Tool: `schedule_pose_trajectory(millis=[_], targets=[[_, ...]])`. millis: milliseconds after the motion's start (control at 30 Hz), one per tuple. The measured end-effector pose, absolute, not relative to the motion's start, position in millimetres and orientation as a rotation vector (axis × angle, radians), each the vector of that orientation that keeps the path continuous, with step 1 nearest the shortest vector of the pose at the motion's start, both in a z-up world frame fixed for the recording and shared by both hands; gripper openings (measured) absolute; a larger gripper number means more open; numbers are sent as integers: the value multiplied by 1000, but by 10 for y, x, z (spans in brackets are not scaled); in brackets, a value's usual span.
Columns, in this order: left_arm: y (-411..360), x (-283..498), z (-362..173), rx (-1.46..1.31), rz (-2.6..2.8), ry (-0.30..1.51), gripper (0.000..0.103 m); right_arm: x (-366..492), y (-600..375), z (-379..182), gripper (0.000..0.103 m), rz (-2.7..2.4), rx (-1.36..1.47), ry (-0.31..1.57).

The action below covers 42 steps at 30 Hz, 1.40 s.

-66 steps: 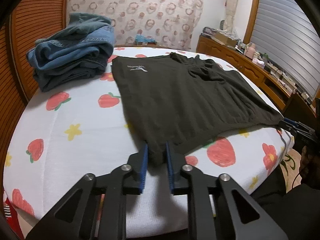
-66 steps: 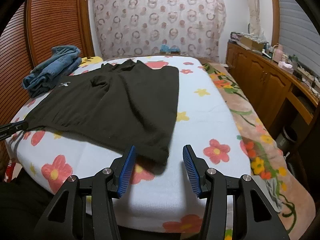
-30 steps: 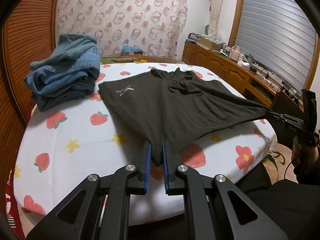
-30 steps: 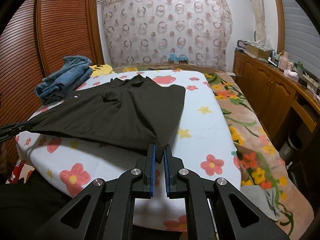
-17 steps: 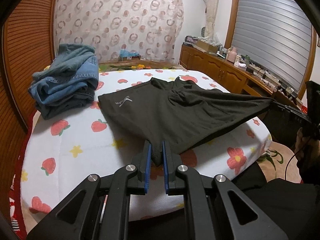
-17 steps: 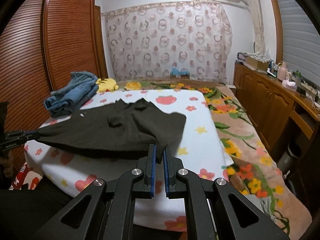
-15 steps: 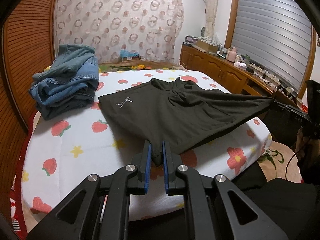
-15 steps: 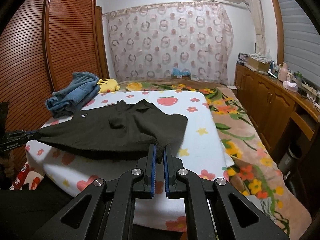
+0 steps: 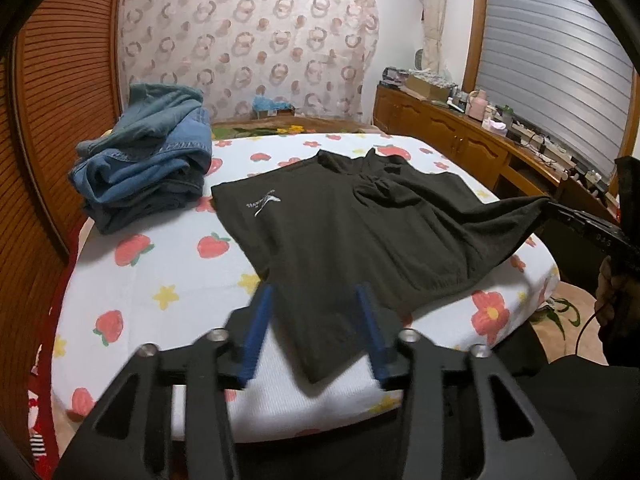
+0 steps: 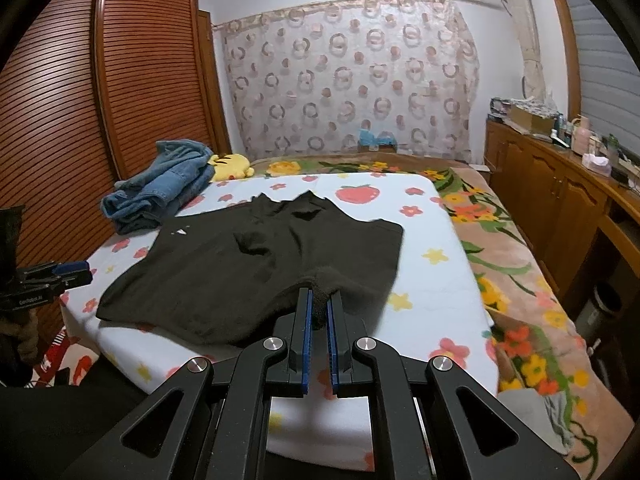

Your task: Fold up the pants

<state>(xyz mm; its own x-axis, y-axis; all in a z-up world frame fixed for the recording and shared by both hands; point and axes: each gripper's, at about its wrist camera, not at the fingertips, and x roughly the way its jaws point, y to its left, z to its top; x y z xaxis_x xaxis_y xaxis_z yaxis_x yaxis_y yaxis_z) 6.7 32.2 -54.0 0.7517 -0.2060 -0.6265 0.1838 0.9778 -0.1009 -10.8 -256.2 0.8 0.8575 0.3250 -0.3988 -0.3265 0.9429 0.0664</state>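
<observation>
Dark olive pants (image 9: 344, 232) lie spread on the bed; they also show in the right wrist view (image 10: 256, 264). My left gripper (image 9: 316, 332) is open, its blue pads on either side of the near corner of the pants, which lies loose on the sheet. My right gripper (image 10: 319, 320) is shut on the other near corner of the pants and holds it lifted off the bed. It shows at the far right of the left wrist view (image 9: 576, 220), with the cloth stretched up to it.
A pile of blue jeans (image 9: 148, 160) sits at the bed's far left by the wooden wardrobe (image 10: 80, 120). A yellow plush toy (image 10: 230, 164) lies behind it. A wooden sideboard (image 10: 560, 200) with clutter runs along the right. The bed's front edge (image 9: 320, 408) is just below my left gripper.
My left gripper has opened and let go of its corner of the pants, which has dropped onto the bed. My right gripper stays shut on its corner, still raised.
</observation>
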Motion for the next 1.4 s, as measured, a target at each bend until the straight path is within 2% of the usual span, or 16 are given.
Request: schedule_pose_trajectory(millis=[133,200,267,867,1067,1167,1233,1267,1400], targets=[[323,123,-590,-38,-201,698,55,-49,-2476,-7,7,381,-13,409],[318,145,-616,-41,-191,699,72,-8,-2418,-11,7,408,-20,403],[338,185,-651,-54,-184,690,78,51,-2348,-18,7,442,-26,399],[563,257,-798,-70,-71,702,78,509,-1896,41,7,723,-117,402],[547,304,-774,-65,-79,694,78,732,-1963,-127,7,750,-116,477],[487,380,-753,-64,-92,691,78,800,-2055,-175,12,723,-120,500],[437,422,-744,-60,-107,690,78,785,-2137,-172,30,696,-124,504],[404,445,-740,-59,-116,691,78,773,-2189,-159,33,675,-123,504],[260,562,-697,-49,-146,685,78,707,-2512,-93,36,617,-95,477]])
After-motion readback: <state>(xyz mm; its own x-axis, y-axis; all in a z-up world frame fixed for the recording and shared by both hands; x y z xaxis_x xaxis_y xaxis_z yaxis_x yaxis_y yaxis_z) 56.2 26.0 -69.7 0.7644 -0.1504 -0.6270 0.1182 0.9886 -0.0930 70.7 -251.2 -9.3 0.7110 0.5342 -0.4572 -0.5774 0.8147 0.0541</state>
